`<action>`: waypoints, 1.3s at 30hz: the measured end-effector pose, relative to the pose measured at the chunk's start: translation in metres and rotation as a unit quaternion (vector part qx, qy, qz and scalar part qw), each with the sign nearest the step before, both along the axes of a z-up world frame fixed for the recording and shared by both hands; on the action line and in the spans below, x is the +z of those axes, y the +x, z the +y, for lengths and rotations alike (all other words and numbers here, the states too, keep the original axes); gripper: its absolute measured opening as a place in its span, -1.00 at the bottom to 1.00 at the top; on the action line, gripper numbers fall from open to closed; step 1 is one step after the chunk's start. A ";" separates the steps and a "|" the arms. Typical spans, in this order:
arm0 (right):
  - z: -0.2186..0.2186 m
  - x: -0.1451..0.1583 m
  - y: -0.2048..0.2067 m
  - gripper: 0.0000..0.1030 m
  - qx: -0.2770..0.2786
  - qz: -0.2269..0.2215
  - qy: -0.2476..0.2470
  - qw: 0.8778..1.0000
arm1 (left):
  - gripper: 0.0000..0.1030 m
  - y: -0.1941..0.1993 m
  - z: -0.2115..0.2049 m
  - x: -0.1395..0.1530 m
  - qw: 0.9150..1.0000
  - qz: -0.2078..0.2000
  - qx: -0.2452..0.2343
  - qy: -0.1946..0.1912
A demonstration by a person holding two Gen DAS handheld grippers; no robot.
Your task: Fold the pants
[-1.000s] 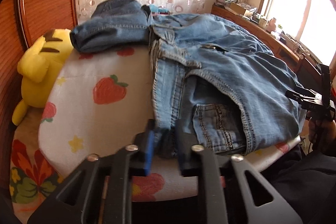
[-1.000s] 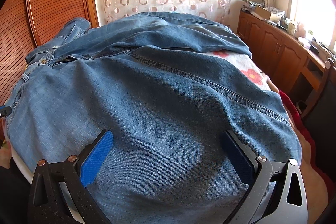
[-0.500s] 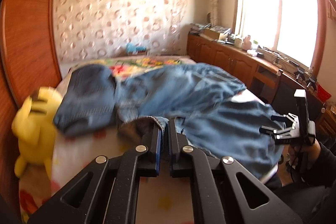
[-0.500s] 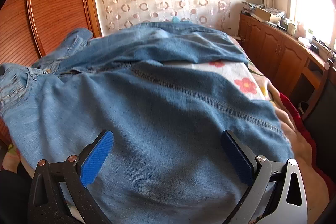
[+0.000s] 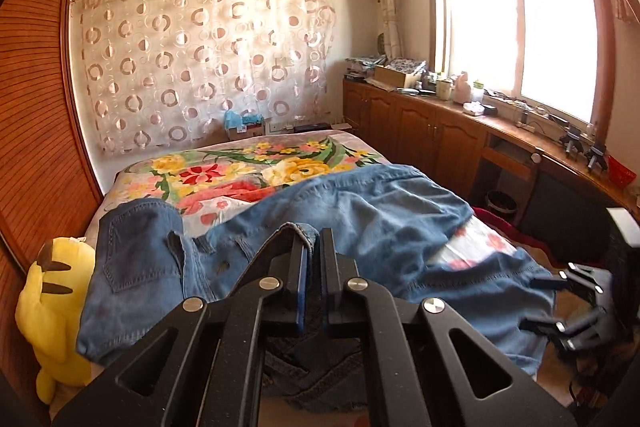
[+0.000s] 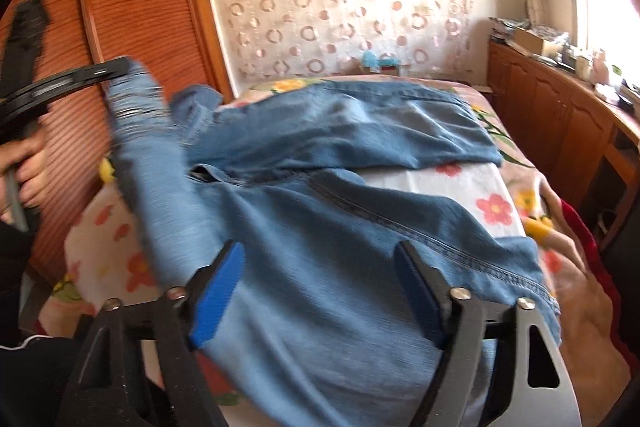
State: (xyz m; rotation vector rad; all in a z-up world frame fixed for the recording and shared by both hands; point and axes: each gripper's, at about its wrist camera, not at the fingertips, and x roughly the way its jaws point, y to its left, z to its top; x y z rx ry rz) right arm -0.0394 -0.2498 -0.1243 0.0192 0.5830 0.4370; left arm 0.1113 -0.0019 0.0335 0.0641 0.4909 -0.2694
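Light blue jeans lie spread across the bed, one leg reaching toward the far right. My left gripper is shut on an edge of the jeans near the waist and holds it up off the bed. The right wrist view shows the left gripper at the upper left, with a band of denim hanging from it. My right gripper sits low over the near end of the jeans. Its jaws are closing with a bulge of denim between the blue pads. The left wrist view has the right gripper at the jeans' right hem.
A darker pair of jeans lies at the left beside a yellow plush toy. The bed has a floral cover. A wooden wardrobe stands left. Cabinets with clutter run along the right under the window.
My left gripper has risen and carried the jeans' edge up off the bed, so the denim now hangs from it. The right gripper's jaws have narrowed around the fabric and lifted slightly.
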 end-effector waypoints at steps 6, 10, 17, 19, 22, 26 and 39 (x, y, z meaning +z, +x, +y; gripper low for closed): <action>0.001 0.003 -0.004 0.18 0.037 -0.005 0.007 0.999 | -0.89 0.028 -0.001 -0.008 1.000 0.013 0.017 -0.001; 0.000 -0.005 0.003 0.11 0.051 0.004 -0.003 0.999 | -0.89 0.035 0.001 -0.012 0.999 0.017 0.028 -0.004; -0.021 -0.031 0.016 -0.07 0.044 0.040 -0.022 0.998 | -0.89 0.042 0.008 -0.014 0.999 0.021 0.042 -0.014; -0.028 -0.039 0.018 -0.15 0.040 0.049 -0.027 0.998 | -0.89 0.044 0.010 -0.013 0.999 0.022 0.044 -0.017; -0.037 -0.047 0.022 -0.32 0.040 0.059 -0.031 0.997 | -0.89 0.046 0.011 -0.013 0.999 0.022 0.044 -0.021; -0.044 -0.047 0.021 -0.89 0.046 0.049 -0.044 0.997 | -0.89 0.045 0.013 -0.012 0.999 0.018 0.043 -0.025; -0.040 0.045 0.085 -0.93 0.023 -0.090 -0.117 0.989 | -0.89 0.044 0.055 0.007 0.995 -0.021 0.062 -0.075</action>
